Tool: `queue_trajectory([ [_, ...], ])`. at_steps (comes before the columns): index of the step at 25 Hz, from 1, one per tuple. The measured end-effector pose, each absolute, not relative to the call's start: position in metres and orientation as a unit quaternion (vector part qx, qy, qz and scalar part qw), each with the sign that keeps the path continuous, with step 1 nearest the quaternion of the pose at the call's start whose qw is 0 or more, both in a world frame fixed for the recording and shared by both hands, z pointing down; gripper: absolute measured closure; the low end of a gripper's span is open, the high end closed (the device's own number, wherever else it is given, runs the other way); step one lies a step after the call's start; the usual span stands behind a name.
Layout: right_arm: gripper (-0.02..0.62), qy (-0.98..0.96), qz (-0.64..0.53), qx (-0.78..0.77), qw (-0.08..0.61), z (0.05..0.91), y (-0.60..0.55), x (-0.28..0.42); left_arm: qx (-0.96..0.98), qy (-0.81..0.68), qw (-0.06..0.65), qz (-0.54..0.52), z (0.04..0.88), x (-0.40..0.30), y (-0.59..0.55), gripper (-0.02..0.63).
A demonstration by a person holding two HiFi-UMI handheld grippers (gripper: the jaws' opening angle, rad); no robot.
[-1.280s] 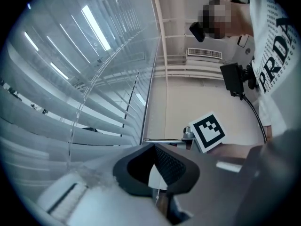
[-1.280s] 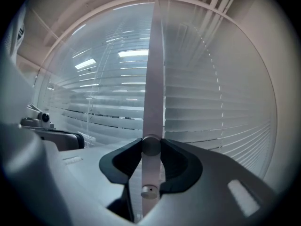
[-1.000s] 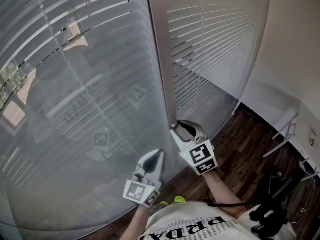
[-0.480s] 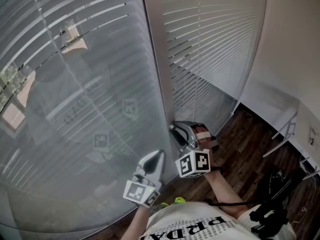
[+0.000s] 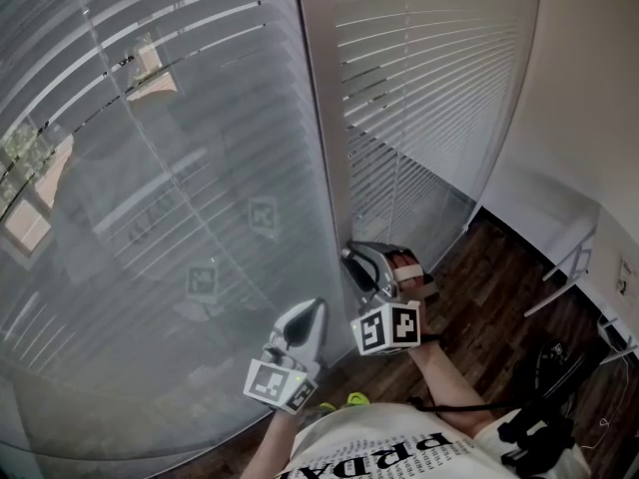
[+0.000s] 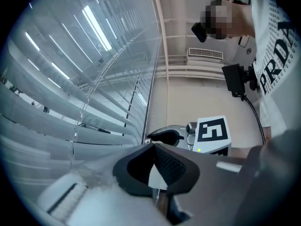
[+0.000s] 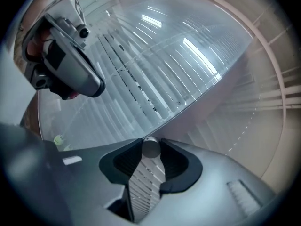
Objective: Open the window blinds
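I read the right claw [image 5: 356, 260] as pinching the grey round rod [image 7: 150, 147] of the blinds, one jaw on each side of the rod end. This claw sits at the foot of the window post [image 5: 321, 138], between the left blinds [image 5: 170, 168] and the right blinds [image 5: 429, 78]. The left claw [image 6: 154, 148] is pressed together at the tips. A thin cord [image 6: 157, 192] shows just below them; I cannot tell whether it is gripped. The left blinds' slats are tilted, with gaps between them. Both claws are above the dark wood floor [image 5: 479, 307]
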State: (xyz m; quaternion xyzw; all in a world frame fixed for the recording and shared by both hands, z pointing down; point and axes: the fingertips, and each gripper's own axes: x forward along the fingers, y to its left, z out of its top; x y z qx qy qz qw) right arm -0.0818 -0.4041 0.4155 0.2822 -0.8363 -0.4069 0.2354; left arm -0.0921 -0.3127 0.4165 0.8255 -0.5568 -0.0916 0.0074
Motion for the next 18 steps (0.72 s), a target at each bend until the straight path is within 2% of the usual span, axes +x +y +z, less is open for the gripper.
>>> queue_trajectory([
  [18,0.466,-0.875,-0.331,0.291,0.199,0.4127,-0.4060,-0.0808,0.827,-0.555,0.006,-0.087,0.4159,-0.0898,-0.3109,0.615],
])
